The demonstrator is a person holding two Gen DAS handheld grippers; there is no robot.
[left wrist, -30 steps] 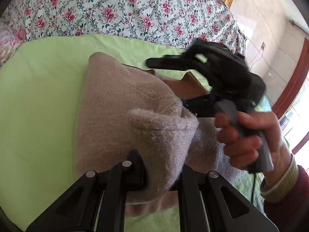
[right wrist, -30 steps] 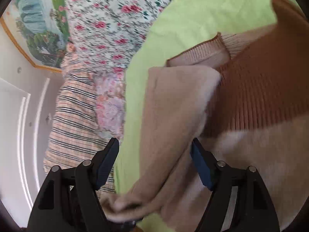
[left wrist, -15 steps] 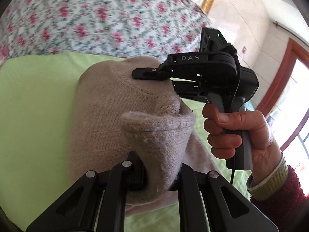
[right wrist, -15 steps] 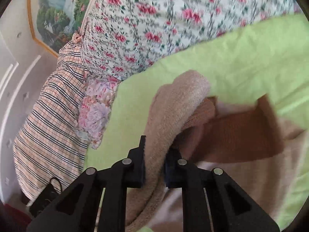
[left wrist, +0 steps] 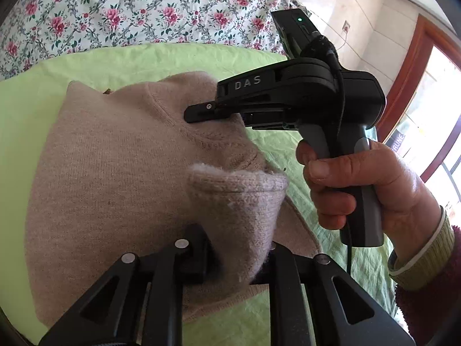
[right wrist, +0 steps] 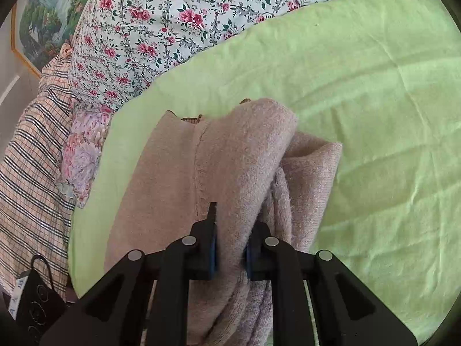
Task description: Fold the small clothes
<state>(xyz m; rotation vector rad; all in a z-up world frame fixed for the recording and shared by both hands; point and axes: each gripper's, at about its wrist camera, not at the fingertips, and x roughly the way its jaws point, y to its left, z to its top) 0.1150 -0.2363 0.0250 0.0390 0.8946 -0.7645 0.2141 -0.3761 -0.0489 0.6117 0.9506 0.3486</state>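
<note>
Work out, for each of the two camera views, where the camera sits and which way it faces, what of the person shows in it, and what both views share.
Left wrist: sits behind the left gripper, faces across the green sheet toward the floral quilt; shows its own fingers, the right gripper and the right hand.
Right wrist: sits behind the right gripper, faces over the sheet toward a striped cloth and a painting; only its own fingers show.
Shared: the beige sweater, pinched by both grippers, the sheet and the quilt.

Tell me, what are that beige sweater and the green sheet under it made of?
The beige sweater looks like soft knitted wool or acrylic: visible stitches, a fuzzy nap. The green sheet seems a thin woven cotton, matte and creased. Both are guesses from looks.
</note>
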